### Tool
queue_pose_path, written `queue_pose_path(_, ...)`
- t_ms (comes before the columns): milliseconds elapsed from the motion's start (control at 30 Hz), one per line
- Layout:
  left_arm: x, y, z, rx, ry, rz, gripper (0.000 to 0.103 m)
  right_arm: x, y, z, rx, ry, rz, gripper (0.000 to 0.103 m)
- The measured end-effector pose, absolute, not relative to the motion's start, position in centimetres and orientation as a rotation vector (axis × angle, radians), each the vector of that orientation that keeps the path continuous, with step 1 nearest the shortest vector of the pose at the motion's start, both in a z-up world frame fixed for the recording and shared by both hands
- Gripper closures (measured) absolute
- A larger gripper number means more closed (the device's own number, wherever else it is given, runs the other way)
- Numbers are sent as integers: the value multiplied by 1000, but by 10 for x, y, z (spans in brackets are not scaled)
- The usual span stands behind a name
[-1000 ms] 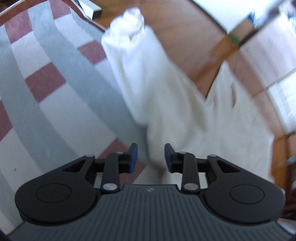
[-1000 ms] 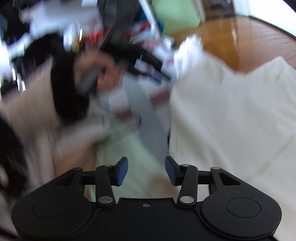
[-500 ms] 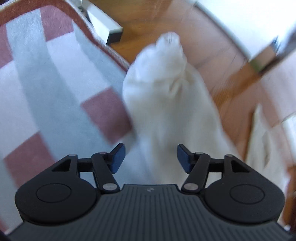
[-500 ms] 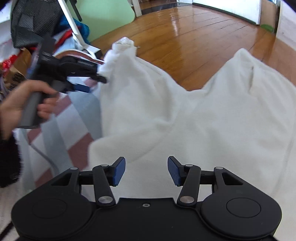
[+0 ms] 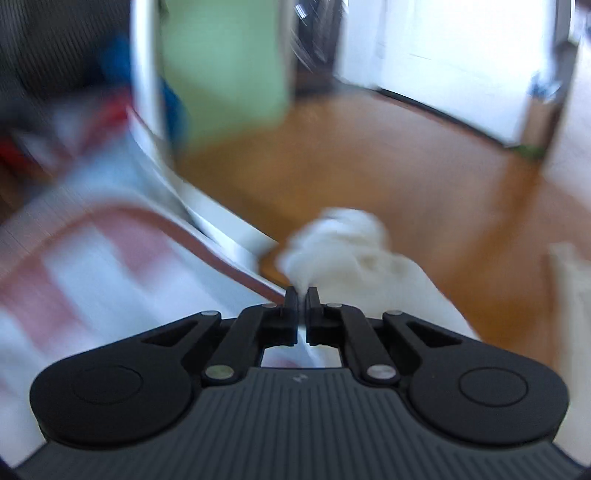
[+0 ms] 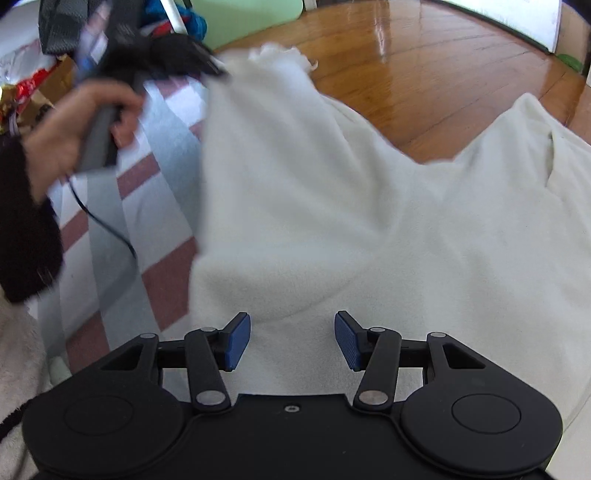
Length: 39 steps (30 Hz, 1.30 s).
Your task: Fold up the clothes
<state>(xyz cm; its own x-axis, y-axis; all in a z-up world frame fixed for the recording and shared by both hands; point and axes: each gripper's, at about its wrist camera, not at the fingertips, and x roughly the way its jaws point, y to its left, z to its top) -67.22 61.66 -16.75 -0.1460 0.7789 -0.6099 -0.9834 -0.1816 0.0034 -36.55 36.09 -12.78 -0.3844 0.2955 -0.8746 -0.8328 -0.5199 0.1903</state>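
A white fleece garment (image 6: 351, 206) lies spread across the striped rug and the wooden floor. My left gripper (image 5: 302, 295) is shut on the bunched end of its sleeve (image 5: 340, 240), which it holds lifted off the rug. In the right wrist view the left gripper (image 6: 218, 72) pinches the sleeve's edge at the upper left, held by a hand. My right gripper (image 6: 291, 339) is open and empty, low over the garment's body.
A rug (image 6: 122, 229) with grey, white and red-brown stripes lies at the left. Wooden floor (image 6: 424, 66) runs behind the garment. A white metal frame leg (image 5: 147, 88), a green panel (image 5: 229, 62) and cluttered coloured items (image 6: 177, 14) stand at the back left.
My left gripper has closed on the sleeve end and lifted it, swinging its view up toward the room. My right gripper stays open and nearly still over the garment.
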Motion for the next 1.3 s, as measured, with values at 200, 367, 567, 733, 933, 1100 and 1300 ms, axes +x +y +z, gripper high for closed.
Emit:
queue_pose_path(200, -712, 634, -217, -948, 543, 1685, 95, -390, 345, -145, -1221, 656, 1924, 42)
queue_pose_path(367, -735, 636, -215, -978, 411, 1702, 71, -397, 340, -127, -1113, 621, 1978, 42)
queue_pose_path(567, -744, 655, -218, -986, 396, 1634, 44, -404, 341, -141, -1104, 670, 2014, 40)
queue_pose_path(733, -722, 697, -229, -891, 583, 1539, 14, -382, 346, -132, -982, 847, 2053, 41)
queue_pose_path(933, -714, 696, -208, -823, 458, 1546, 98, -360, 343, -130, -894, 1009, 2042, 42)
queue_pose_path(1100, -734, 675, -158, -719, 233, 1656, 98, -376, 331, -148, -1050, 929, 2063, 38)
queue_pose_path(1300, -721, 680, -183, -694, 340, 1672, 98, -396, 315, -147, -1123, 791, 2092, 32)
